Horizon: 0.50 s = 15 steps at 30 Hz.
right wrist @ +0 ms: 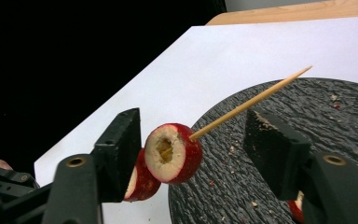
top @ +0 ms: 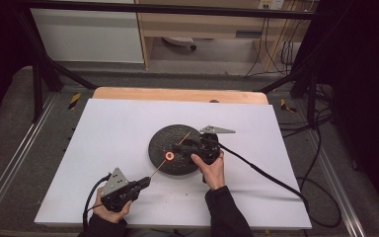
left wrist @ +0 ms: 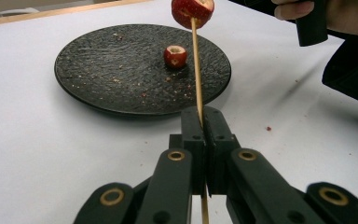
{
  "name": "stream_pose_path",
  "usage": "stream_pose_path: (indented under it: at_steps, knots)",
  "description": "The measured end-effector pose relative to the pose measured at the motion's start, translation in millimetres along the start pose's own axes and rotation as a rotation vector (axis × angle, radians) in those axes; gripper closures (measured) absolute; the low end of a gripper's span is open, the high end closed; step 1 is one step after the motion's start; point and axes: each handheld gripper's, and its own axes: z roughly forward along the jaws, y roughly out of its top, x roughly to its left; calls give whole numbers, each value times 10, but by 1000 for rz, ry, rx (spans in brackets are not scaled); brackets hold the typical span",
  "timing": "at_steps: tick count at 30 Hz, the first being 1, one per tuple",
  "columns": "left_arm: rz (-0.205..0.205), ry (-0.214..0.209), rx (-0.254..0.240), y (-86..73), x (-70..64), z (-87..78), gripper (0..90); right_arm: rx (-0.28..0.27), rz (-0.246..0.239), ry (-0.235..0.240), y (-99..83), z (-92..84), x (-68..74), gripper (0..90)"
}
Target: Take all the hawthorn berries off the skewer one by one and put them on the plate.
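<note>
The left gripper (left wrist: 204,126) has its jaws pressed together on the lower end of a skewer (left wrist: 196,70), pinching the thin stick between the 2 pads. In the left gripper view the skewer runs straight up and away from the jaws, its long axis in line with the gripper, and a red fruit piece (left wrist: 192,11) sits threaded on it near the top of the frame. In the high view the skewer (top: 170,154) slants from the left gripper (top: 145,182), near the front edge of the table (top: 103,148), up and to the right over the plate (top: 160,140), with its pointed tip past the right gripper.

The right gripper (right wrist: 191,154) has its jaws spread apart on either side of the fruit piece (right wrist: 172,153). The cored, pale cut face of the piece turns toward the camera, and the skewer (right wrist: 251,102) passes through it and points up and to the right over the plate (right wrist: 335,121). A 2nd piece (right wrist: 142,182) sits just behind the 1st, against the left jaw; whether that jaw presses on it cannot be told. The right jaw stands clear of the fruit.

A 3rd cored piece (left wrist: 175,56) lies on the dark plate (left wrist: 102,70), which rests on the white table (left wrist: 28,154). The right hand (top: 212,168) grips the right gripper (top: 180,148) over the plate's right half.
</note>
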Motion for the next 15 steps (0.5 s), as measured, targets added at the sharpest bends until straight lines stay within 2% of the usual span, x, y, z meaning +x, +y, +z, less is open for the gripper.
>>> stream_pose_path:
  at_steps: [15]
  knots:
    - [4,0,6,-8,-8,12,882,39,27,49,-44,27,6,594]
